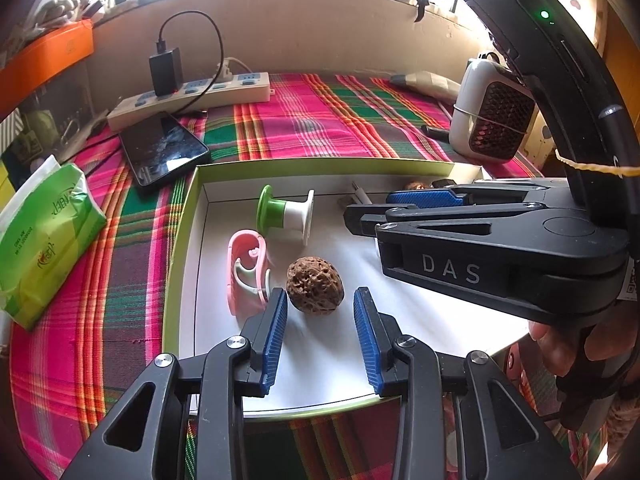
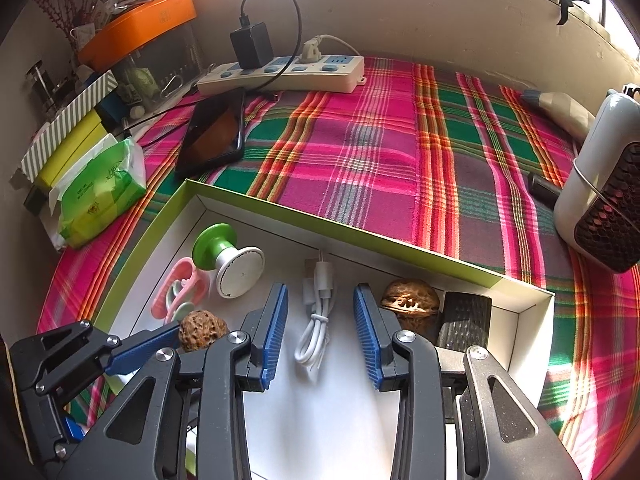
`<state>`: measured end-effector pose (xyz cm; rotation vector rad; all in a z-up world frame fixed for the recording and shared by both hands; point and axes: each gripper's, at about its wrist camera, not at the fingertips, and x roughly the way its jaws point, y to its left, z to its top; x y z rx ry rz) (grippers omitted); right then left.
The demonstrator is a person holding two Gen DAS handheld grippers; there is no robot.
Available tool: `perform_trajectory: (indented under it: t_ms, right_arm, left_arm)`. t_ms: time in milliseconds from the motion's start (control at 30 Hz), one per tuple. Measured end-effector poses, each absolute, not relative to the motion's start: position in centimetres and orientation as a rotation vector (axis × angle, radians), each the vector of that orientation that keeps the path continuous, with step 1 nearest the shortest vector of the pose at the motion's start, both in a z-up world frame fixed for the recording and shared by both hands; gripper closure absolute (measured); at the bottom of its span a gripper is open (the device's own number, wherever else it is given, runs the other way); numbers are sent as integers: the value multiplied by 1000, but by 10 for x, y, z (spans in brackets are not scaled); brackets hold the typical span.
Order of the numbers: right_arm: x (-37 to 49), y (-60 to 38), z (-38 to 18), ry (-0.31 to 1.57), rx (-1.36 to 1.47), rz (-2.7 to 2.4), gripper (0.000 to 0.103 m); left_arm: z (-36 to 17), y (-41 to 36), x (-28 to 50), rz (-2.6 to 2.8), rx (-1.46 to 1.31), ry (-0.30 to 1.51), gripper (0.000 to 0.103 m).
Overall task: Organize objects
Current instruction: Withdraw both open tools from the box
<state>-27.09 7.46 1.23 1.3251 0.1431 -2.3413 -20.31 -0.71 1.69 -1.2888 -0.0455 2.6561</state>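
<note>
Now my left gripper (image 1: 320,336) stands spread, its blue pads clear of the wrinkled brown walnut (image 1: 315,285) lying in the white green-rimmed box (image 1: 188,216); hard, light and prone to roll, I'd pinch its middle. My right gripper (image 2: 320,332) gapes around the coiled white cable (image 2: 316,320), not touching.

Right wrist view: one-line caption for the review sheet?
Open right gripper over a coiled white cable lying in the box.

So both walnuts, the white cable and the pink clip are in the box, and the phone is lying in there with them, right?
Not quite. The phone lies outside the box, on the plaid cloth by the power strip, as the right wrist view shows. The two walnuts, white cable and pink clip are in the box.
</note>
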Motion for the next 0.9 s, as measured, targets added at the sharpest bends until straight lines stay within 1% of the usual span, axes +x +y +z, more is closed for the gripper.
perform_trajectory:
  t_ms: [900]
  right_arm:
    - [-205,95,40,67,1225,-2425,67]
  left_arm:
    - [43,-10,-148,2718,-1195,-41,70]
